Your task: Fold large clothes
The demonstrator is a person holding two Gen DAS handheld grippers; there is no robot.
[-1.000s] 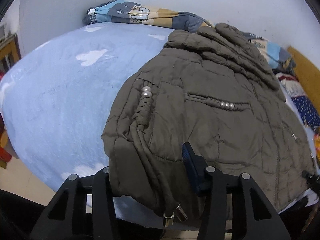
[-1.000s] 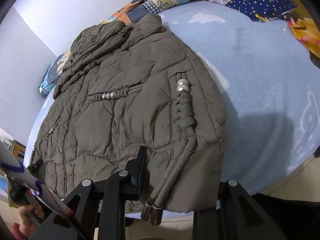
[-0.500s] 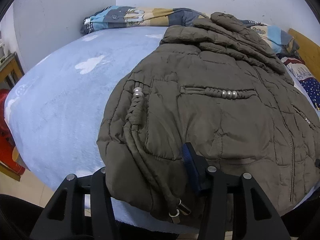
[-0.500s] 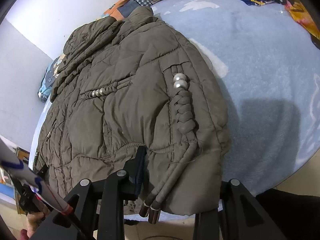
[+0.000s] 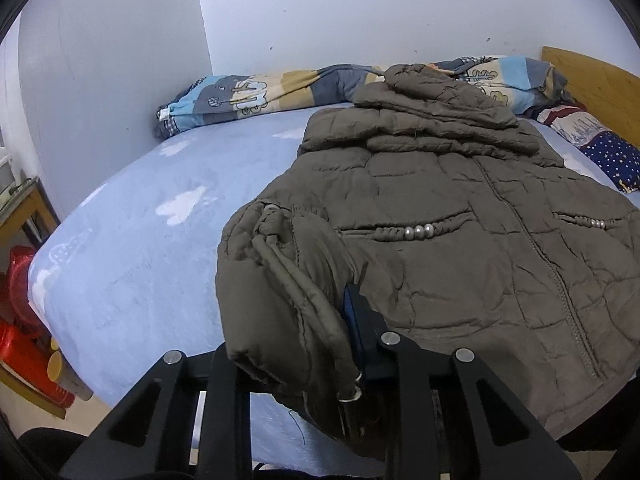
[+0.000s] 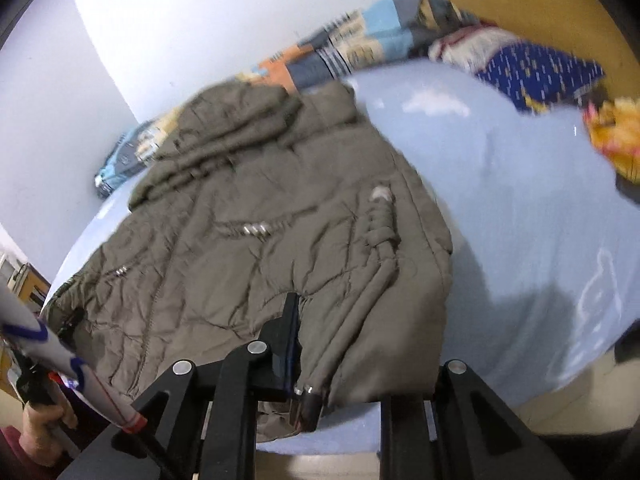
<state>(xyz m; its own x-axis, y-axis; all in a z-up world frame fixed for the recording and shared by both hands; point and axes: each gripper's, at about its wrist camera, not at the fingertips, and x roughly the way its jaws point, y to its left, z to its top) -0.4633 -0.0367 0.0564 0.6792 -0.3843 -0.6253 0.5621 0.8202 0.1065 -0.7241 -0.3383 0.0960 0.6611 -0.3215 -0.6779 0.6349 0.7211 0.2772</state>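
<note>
**A:** Left wrist view first: what has the left gripper got?

**B:** Its jaws have just been closing, and they now pinch the near hem corner of the olive jacket. That corner is bunched and raised off the bed, with the braided drawcord running down through the fold to its metal tips by the fingers.

**A:** And the right gripper?

**B:** Same story on the jacket's other hem corner. Its jaws have also just been closing, and the cloth is clamped between them, a second drawcord hanging to its metal ends at the fingers. That view is blurred, so fine detail is lost.

**A:** Where does the jacket lie otherwise?

**B:** Spread front-up on the bed, hem at the bed's near edge, hood at the far end touching the rolled patterned quilt along the wall.

**A:** Open room around the jacket?

**B:** A broad bare stretch of blue sheet on each side of the jacket. Beyond the jacket's right side sit a starry blue pillow and the wooden headboard. Off its left side the bed edge drops to a red object on the floor. A hand holding the left gripper's handle shows past the jacket's left hem.
</note>
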